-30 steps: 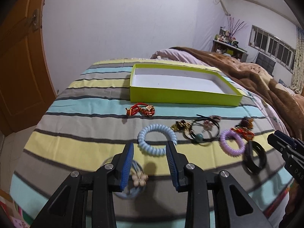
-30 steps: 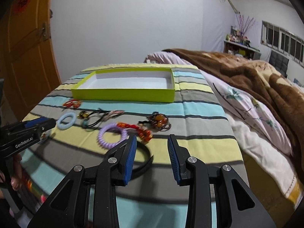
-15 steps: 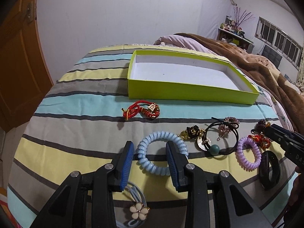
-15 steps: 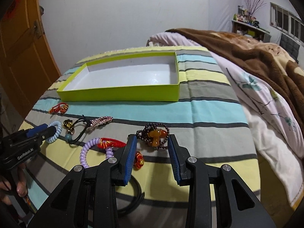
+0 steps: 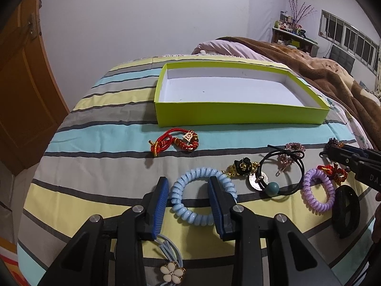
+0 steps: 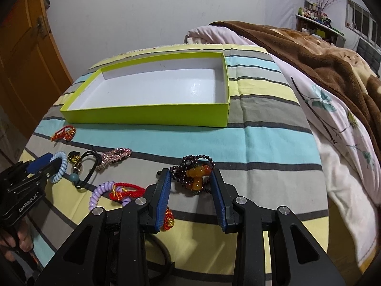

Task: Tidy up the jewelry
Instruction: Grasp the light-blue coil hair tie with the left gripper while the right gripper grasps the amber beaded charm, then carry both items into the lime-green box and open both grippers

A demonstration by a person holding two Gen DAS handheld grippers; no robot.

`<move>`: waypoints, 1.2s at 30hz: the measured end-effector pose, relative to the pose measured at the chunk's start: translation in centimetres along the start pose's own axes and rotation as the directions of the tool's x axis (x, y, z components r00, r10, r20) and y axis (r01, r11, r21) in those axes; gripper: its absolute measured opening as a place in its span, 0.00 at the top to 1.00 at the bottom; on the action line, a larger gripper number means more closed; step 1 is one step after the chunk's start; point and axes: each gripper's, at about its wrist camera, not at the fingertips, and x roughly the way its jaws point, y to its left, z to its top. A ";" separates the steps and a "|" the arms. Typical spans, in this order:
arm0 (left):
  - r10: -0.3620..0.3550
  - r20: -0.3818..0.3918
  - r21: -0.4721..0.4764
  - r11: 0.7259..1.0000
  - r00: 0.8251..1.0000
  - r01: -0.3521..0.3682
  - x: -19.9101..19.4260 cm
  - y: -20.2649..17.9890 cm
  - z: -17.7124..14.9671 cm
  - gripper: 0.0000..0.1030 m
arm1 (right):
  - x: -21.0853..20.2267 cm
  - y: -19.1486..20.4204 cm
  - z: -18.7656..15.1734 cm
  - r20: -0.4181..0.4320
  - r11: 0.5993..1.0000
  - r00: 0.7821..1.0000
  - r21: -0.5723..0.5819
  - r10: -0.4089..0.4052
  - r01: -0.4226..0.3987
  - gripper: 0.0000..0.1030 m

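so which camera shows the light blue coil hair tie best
The left wrist view: the light blue coil hair tie lies whole between the open left claw. The right wrist view shows only part of it, behind that claw.

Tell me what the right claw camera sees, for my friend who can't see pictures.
The right claw sits open around a dark bead bracelet with an amber mushroom charm on a striped bedspread. Behind it lies an empty lime-green box. To the left are coil hair ties, red cords, and the left claw at a blue coil hair tie.
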 end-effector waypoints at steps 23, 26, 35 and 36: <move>-0.066 0.025 -0.002 0.998 0.997 0.066 -1.5 0.4 -0.6 0.92 | -2.1 0.1 -0.8 0.059 0.998 0.996 0.002 0.066 -0.067 0.91; -0.083 0.049 0.000 0.997 0.995 0.083 -2.3 0.4 -0.4 0.92 | -2.7 0.2 -0.8 0.074 0.997 0.994 0.001 0.076 -0.076 0.91; -0.125 0.100 0.005 0.992 0.987 0.125 -4.5 0.2 0.7 0.92 | -4.6 0.5 0.0 0.123 0.995 0.987 -0.005 0.101 -0.101 0.91; -0.127 0.103 0.006 0.992 0.987 0.127 -4.7 0.3 1.0 0.92 | -4.8 0.6 0.2 0.129 0.995 0.986 -0.007 0.104 -0.104 0.91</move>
